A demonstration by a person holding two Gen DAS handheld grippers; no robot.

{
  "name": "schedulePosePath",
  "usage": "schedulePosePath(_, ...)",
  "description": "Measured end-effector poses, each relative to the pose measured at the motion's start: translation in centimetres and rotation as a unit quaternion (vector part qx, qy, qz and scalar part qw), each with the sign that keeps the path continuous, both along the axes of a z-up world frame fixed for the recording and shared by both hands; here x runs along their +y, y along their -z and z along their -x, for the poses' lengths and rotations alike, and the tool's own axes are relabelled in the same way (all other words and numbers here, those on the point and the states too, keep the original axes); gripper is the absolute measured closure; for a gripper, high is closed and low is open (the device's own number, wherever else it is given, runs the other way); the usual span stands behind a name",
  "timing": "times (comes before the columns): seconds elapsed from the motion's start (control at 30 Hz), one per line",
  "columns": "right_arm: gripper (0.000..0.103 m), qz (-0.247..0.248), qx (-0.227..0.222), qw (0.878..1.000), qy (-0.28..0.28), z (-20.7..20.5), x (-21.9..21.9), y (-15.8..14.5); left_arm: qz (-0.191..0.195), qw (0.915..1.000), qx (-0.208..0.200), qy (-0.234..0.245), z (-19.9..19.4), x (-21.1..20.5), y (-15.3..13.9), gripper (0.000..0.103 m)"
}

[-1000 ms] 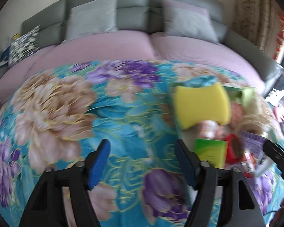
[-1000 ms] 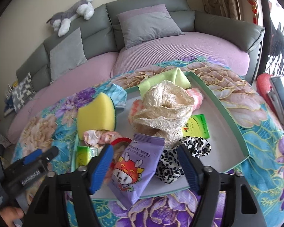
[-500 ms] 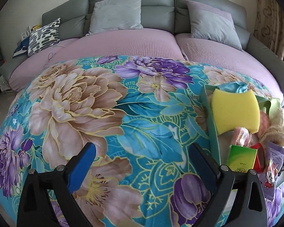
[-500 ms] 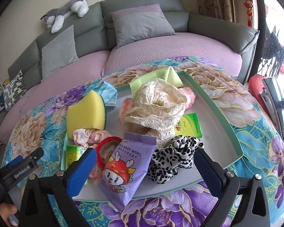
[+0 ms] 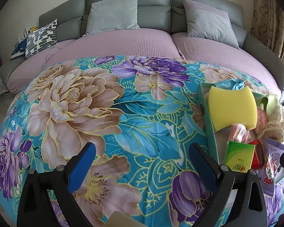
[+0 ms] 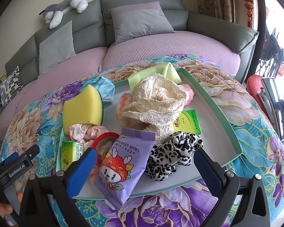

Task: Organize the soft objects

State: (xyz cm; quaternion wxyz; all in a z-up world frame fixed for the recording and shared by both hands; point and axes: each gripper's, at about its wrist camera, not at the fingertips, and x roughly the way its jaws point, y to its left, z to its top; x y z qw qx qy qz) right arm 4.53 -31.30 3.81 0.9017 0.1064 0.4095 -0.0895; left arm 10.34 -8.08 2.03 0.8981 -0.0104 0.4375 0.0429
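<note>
Lower frame, both views: 2 grippers pointed down at a floral blanket.
Left gripper: fingers spread wide, empty, over bare blanket.
Right gripper: fingers spread wide, gripping nothing, above the wipes pack.
Tray: center-right, held sponge, lace cloth, leopard scrunchie.

Home living room: grey sofa, cushions, plush dog.

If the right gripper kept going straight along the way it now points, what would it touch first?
Most likely the purple baby wipes pack, which lies between the open right gripper fingers at the near edge of the tray. The leopard-print scrunchie sits just beside it; depth is hard to judge.
</note>
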Motion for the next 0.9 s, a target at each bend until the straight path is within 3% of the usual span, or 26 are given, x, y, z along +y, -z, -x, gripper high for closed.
schedulePosePath(0.53,0.000,0.007,-0.007,1.000,0.003,2.2,1.3,-0.9,0.025,0.9985,-0.010,0.048,3.3,-0.8,-1.9,0.004)
schedulePosePath(0.9,0.000,0.006,0.010,1.000,-0.012,3.2,2.5,0.0,-0.017,0.9991,-0.009,0.038,5.6,-1.2,-1.9,0.004)
